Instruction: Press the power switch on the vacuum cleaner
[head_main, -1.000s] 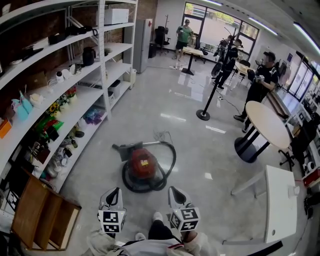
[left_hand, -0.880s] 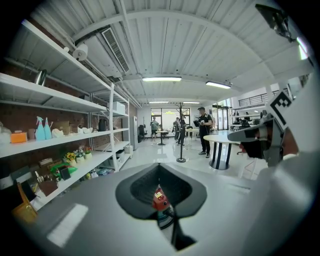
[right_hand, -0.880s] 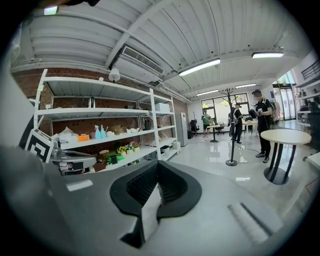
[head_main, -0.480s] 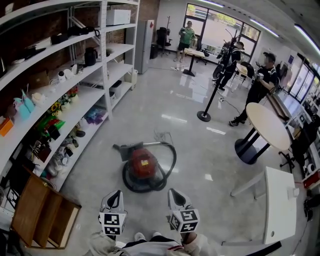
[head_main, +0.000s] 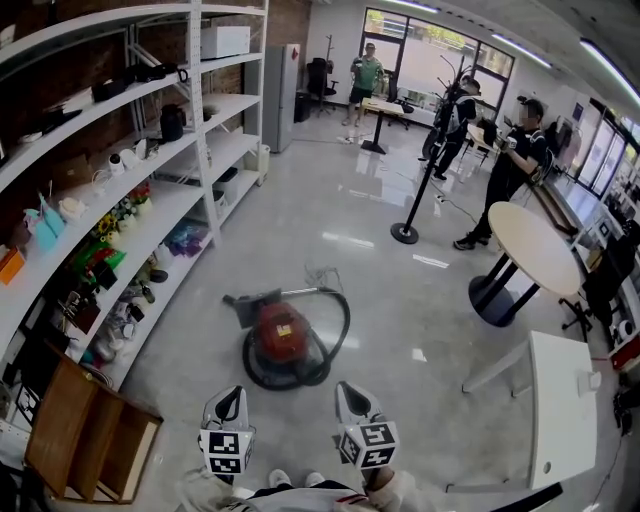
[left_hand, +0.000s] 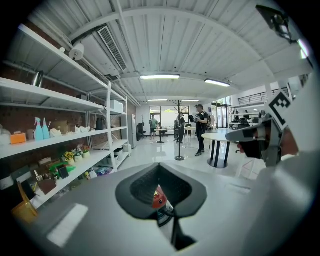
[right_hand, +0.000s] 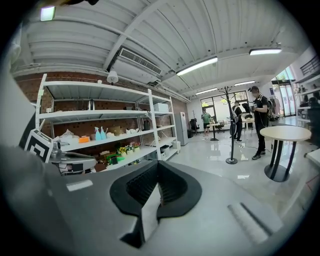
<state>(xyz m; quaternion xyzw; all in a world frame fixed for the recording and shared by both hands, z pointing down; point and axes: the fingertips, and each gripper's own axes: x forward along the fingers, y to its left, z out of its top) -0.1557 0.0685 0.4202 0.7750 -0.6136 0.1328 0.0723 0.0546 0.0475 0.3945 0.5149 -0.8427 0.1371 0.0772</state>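
Note:
The red vacuum cleaner (head_main: 281, 335) lies on the glossy floor, its black hose (head_main: 340, 322) looped around it and a black nozzle pointing left. My left gripper (head_main: 228, 398) and right gripper (head_main: 350, 392) hang side by side near the bottom of the head view, both short of the vacuum, with jaws shut on nothing. In the left gripper view a sliver of the red vacuum (left_hand: 158, 199) shows through the slit under the left gripper (left_hand: 160, 167). The right gripper (right_hand: 159, 165) points at the floor and shelves.
White shelving (head_main: 150, 190) full of small items runs along the left, with a wooden crate (head_main: 85, 430) at its near end. A round table (head_main: 535, 250) and a white table (head_main: 560, 400) stand to the right. A stanchion post (head_main: 406, 230) and several people (head_main: 515, 160) are farther back.
Both grippers stay almost where they were. The person's leg seen between them earlier has dropped out of view. The people at the back have shifted a little.

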